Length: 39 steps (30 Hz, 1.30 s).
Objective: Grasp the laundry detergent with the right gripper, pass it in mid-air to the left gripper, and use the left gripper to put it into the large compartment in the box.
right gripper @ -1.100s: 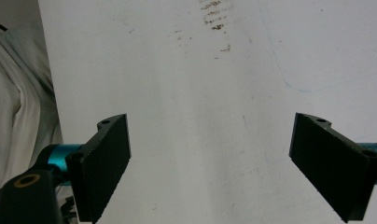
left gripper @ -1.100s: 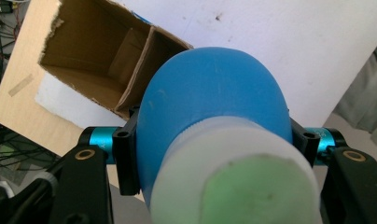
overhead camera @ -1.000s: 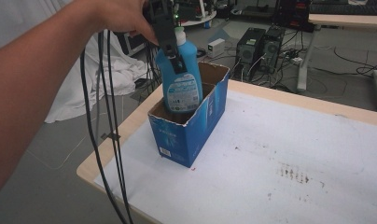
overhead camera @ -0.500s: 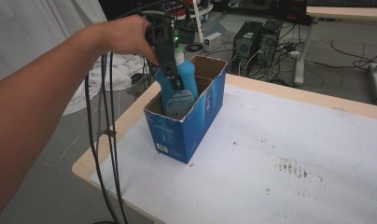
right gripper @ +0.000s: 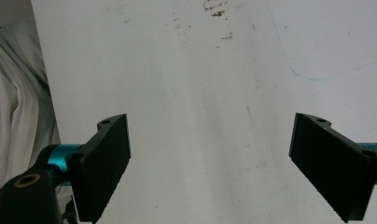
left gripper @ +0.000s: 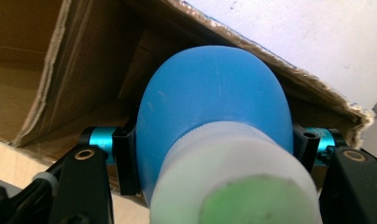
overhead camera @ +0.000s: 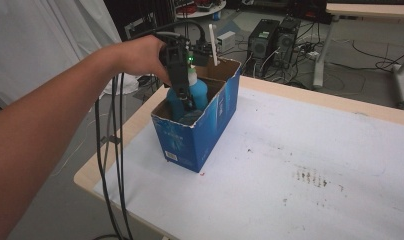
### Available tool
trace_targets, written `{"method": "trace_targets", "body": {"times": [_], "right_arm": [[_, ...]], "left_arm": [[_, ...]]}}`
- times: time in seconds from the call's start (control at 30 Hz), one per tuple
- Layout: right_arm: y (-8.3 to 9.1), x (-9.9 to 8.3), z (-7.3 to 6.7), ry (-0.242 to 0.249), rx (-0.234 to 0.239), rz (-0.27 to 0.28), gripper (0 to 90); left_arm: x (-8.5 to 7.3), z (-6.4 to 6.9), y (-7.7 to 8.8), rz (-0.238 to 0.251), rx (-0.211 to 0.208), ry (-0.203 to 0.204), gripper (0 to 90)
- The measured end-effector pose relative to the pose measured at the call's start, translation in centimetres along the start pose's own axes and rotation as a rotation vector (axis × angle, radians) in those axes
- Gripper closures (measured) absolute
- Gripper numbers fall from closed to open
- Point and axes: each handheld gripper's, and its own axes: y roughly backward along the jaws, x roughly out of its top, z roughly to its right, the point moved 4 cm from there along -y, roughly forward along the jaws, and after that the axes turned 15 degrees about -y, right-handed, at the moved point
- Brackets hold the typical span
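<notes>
Two claws were in play around the blue cardboard box [overhead camera: 200,135], which stood near the left edge of the white counter [overhead camera: 310,150]. Inside that box, the left claw [overhead camera: 182,97] reached down from above, held by a hand [overhead camera: 140,57], its jaws clamped on either side of a blue bottle [left gripper: 210,116] with a white cap [left gripper: 233,182]. Most of the bottle sat below the box's torn rim, upright, only its upper part rising above it. Well away from the box, the right claw [right gripper: 210,163] hung over bare counter, its jaws spread wide apart and gripping nothing
</notes>
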Motion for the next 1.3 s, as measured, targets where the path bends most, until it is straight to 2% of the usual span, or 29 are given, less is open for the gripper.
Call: {"method": "trace_targets", "body": {"times": [0.6, 0.93, 1.3], "right_arm": [[-0.2, -0.4, 0.1, 0.000, 0.000, 0.002, 12.1], [-0.3, -0.3, 0.1, 0.002, 0.001, 0.003, 12.2], [-0.3, -0.3, -0.1, 0.002, -0.008, 0.005, 12.2]], "left_arm": [[-0.3, 0.2, -2.4, -0.047, -0.024, -0.002, 37.7], [-0.4, 0.0, -2.6, -0.039, -0.027, 0.013, 37.5], [-0.6, -0.4, -2.1, 0.001, 0.008, 0.036, 35.3]]}}
